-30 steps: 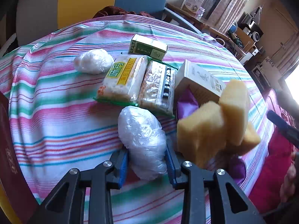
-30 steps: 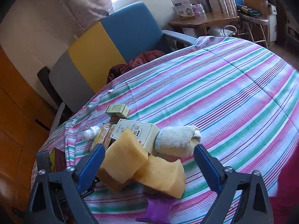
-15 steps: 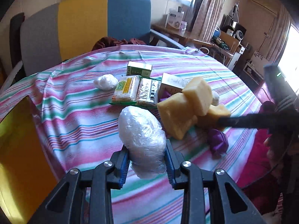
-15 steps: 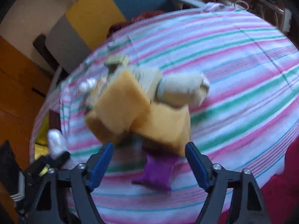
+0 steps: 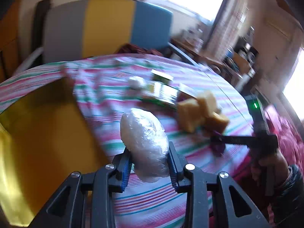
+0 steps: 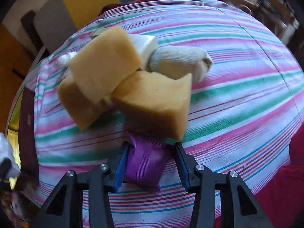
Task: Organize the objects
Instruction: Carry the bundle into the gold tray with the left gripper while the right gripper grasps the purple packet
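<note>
Purple packet (image 6: pixel 144 164) sits low centre in my right view, right between my right tool (image 6: pixel 150 163), whose jaws have just been closing around it, pointing steeply down at the striped desk (image 6: pixel 237 98). My left tool (image 5: pixel 149 164) is clamped on a plastic-wrapped bundle (image 5: pixel 144 144), beside the yellow box (image 5: pixel 38 142).

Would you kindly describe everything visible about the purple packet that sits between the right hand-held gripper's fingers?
The purple packet is a small, soft-looking pouch of shiny, ribbed purple wrapping with crimped ends. It lies on the striped tablecloth, its upper end tucked under the yellow sponges. The right hand-held gripper has just been closing around it: the left blue pad touches the packet, while a small gap seems to remain at the right pad. The left wrist view shows it only as a purple blur.
</note>
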A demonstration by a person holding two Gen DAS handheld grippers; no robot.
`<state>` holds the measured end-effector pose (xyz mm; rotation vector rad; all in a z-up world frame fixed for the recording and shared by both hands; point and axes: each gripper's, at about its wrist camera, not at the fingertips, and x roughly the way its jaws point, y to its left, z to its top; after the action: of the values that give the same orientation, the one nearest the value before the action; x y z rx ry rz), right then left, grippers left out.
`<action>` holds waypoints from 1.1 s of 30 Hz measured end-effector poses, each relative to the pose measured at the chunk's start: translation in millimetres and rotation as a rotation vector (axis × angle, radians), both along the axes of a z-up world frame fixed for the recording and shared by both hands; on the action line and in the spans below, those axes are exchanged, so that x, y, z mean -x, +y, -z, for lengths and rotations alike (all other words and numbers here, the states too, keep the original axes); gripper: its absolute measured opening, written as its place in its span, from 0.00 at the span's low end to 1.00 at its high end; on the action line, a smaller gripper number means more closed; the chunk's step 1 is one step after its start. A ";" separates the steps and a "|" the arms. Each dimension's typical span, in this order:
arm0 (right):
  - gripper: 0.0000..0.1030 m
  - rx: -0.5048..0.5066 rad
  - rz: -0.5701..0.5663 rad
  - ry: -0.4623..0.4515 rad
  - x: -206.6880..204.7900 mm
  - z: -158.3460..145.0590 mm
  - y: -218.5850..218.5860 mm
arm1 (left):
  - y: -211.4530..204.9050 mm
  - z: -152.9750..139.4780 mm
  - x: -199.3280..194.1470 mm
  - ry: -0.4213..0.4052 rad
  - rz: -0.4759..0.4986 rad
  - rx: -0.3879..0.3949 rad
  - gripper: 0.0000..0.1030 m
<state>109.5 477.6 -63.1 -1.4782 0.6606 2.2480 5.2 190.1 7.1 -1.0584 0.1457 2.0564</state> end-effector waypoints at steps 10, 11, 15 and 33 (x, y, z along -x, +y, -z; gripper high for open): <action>0.45 0.025 -0.177 0.053 3.9 0.7 -37.0 | -139.6 5.2 111.4 -0.036 -0.408 0.047 0.33; 0.45 0.015 -0.184 0.050 5.7 0.4 -39.4 | -146.8 7.9 122.6 -0.043 -0.433 0.053 0.33; 0.46 -0.009 -0.213 0.019 8.6 3.1 -44.5 | -163.7 19.9 162.6 -0.053 -0.502 0.090 0.33; 0.45 -0.082 -0.253 -0.015 20.3 8.6 -54.7 | -175.2 50.2 224.0 -0.041 -0.575 0.233 0.43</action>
<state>89.2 422.9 -71.7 -1.6137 0.3900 2.4144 -218.8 14.9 -43.1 -1.4066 0.0638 2.5714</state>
